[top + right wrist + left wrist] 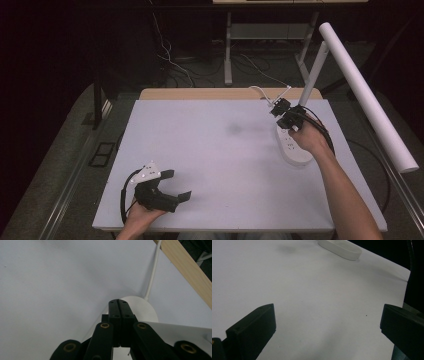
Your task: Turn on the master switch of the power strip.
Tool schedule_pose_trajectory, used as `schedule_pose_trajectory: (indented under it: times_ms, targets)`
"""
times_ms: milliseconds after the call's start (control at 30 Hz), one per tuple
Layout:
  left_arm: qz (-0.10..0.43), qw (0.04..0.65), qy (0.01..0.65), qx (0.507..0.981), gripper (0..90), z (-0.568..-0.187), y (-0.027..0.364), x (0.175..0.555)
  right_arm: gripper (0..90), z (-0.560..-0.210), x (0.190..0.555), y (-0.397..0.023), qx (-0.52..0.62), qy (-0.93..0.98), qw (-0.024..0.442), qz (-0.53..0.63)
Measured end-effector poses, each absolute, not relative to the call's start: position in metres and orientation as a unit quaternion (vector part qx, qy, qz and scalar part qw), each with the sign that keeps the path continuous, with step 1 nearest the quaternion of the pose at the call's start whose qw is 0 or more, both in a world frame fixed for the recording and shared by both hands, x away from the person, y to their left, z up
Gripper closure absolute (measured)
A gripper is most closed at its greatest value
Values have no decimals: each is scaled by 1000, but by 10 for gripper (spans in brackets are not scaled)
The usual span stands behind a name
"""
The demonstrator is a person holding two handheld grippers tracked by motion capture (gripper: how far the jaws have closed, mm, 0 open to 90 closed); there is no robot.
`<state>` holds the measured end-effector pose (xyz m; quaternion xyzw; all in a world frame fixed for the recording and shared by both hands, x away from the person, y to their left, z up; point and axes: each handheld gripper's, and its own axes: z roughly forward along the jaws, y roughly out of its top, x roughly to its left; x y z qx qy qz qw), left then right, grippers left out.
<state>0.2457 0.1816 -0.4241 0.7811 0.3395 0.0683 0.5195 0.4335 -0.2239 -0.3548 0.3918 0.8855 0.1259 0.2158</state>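
**A:** Start with the high view. What have I got?

**B:** I see the right gripper (281, 111) at the far right of the bench (210, 165), at the far end of a white power strip (294, 146). My right hand (311, 136) lies over the strip's middle. A white cable (260, 90) runs from that end toward the bench's wooden back edge. The left gripper (176, 186) sits near the front left corner, well apart from the strip, its jaws spread with nothing between them; the left hand (142, 217) holds it from below. A white tube (367, 97) slants past the right side, off the bench.

**A:** And the left gripper view?

**B:** The two black jaws rise from the bottom corners, wide apart, bare white bench between them. Far off, at the top, I make out one rounded end of the power strip (342, 248) — nothing near the jaws themselves.

**A:** Right gripper view?

**B:** Here the jaws are pressed together, tip to tip, with no gap that I can see and nothing pinched. The right gripper (118, 302) hangs over the rounded end of the power strip (146, 308), and the cable (153, 272) leaves that end toward the wooden edge (186, 266). Whether the tips touch the strip I cannot tell — they overlap it from this angle.
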Motion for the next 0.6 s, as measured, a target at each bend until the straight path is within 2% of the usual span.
schedule_pose_trajectory:
  times_ms: [600]
  targets:
    - [68,519,341,781,0,-424,182,246,894,-374,448,-225,395,887,221,86]
